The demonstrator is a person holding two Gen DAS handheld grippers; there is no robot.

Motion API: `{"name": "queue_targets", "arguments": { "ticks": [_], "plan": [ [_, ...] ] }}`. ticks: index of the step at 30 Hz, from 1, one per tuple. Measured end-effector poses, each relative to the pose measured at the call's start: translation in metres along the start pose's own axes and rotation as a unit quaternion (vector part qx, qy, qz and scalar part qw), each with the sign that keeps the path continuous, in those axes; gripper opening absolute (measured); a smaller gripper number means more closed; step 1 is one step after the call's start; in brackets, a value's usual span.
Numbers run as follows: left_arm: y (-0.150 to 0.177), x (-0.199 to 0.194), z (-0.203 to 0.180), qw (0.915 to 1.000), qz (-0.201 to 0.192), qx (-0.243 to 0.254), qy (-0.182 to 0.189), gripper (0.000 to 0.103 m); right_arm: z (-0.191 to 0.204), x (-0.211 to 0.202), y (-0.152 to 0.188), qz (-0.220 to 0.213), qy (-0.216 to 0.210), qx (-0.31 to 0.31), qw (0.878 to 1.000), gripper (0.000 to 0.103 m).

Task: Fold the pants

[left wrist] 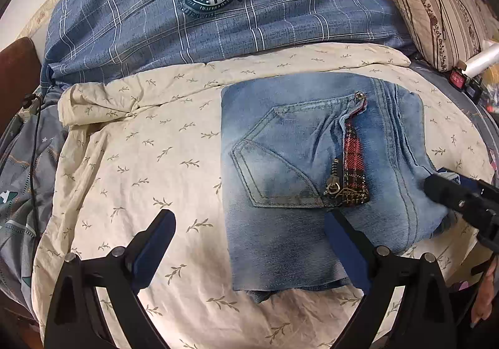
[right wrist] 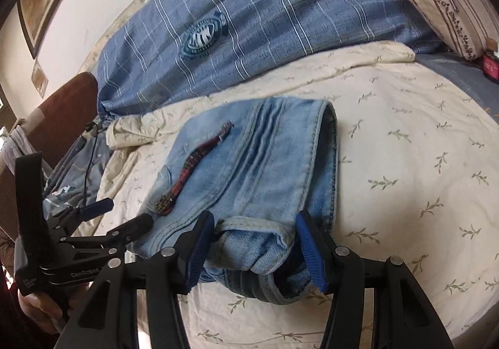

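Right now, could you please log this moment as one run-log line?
pants: folded on bedsheet | left claw: open, empty | right claw: straddling pants' edge

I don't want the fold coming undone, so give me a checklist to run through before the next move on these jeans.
1. Jeans folded into a flat stack: ok.
2. End at the right tongs tidy: not ok, layers bunch between the pads.
3. Right tongs gripping firmly: cannot tell.
4. Left tongs open and empty: ok.
5. Sheet smooth beside jeans: ok.
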State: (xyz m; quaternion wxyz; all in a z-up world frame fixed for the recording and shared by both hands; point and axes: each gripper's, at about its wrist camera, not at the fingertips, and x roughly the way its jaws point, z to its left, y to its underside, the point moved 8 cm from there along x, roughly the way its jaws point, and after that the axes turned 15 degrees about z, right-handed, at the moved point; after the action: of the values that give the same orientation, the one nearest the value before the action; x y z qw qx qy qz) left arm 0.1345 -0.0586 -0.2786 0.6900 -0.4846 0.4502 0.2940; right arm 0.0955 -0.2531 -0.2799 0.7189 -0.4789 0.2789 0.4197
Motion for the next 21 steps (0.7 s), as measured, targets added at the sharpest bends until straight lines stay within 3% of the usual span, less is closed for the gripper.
{"name": "queue_targets", "arguments": {
  "ticks": [3,21],
  "plan": [
    [0.001,0.004,0.0,1.0,0.001,-0.001,0.001,0.096,-0.002,0.012,0.003,0.024,0.003,0.004,1.0,0.059],
    [0.011,0.022,0.0,1.0,-0.006,-0.005,0.001,0.098,-0.01,0.03,0.003,0.048,0.009,0.006,0.999,0.067]
  ]
}}
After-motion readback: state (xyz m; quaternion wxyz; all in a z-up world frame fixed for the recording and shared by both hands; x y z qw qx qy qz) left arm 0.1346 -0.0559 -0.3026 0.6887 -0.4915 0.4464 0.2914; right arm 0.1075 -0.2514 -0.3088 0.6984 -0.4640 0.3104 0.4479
